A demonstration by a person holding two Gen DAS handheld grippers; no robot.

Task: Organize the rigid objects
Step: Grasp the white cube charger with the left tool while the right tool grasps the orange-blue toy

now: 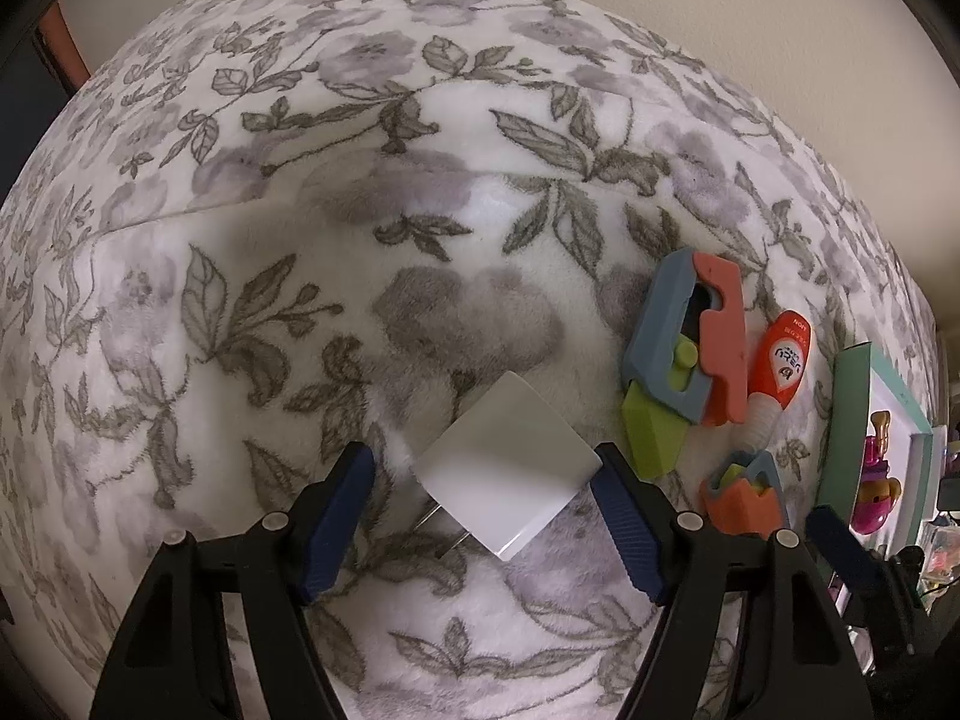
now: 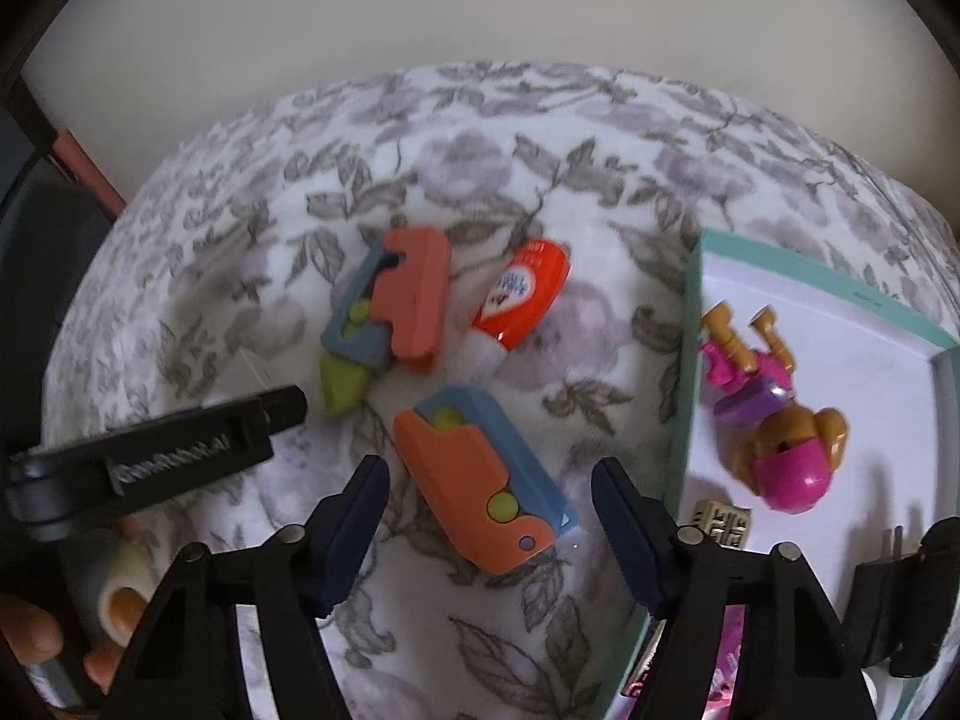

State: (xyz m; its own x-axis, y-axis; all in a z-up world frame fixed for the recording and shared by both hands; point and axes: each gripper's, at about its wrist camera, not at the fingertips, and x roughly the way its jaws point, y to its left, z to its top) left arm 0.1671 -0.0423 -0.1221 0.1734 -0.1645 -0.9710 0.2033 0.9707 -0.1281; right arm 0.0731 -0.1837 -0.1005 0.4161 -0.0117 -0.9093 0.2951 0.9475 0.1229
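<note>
1. rigid objects are seen scattered on a floral blanket (image 1: 300, 312): a white charger block (image 1: 507, 468), a large toy knife (image 1: 684, 348), a small toy knife (image 2: 480, 474), and an orange tube (image 2: 522, 294). a teal-rimmed tray (image 2: 696, 312) at the right already holds a pink doll figure (image 2: 774, 420), a small patterned cube (image 2: 723, 525) and a black plug (image 2: 900, 588).

2. the left gripper (image 1: 486, 516) is held spread around the white charger block. one blue pad appears to touch the block's right corner, though contact cannot be confirmed at this angle; a clear gap is left at the other pad.

3. the right gripper (image 2: 489, 516) is spread on either side of the small toy knife, which lies diagonally between the pads with gaps on both sides. nothing is pinched yet.

4. what could go wrong on the left: the block is turned corner-on to the pads, so a squeeze could rotate it or squirt it out across the soft fabric. its metal prongs could also be snagged in the pile.

5. what could go wrong on the right: the small toy knife is angled across the jaws, so it could be caught by its corners and twisted, or its sliding parts pushed.

6. the blanket may be bunched by low pads, and the orange tube could be nudged into a roll.
</note>
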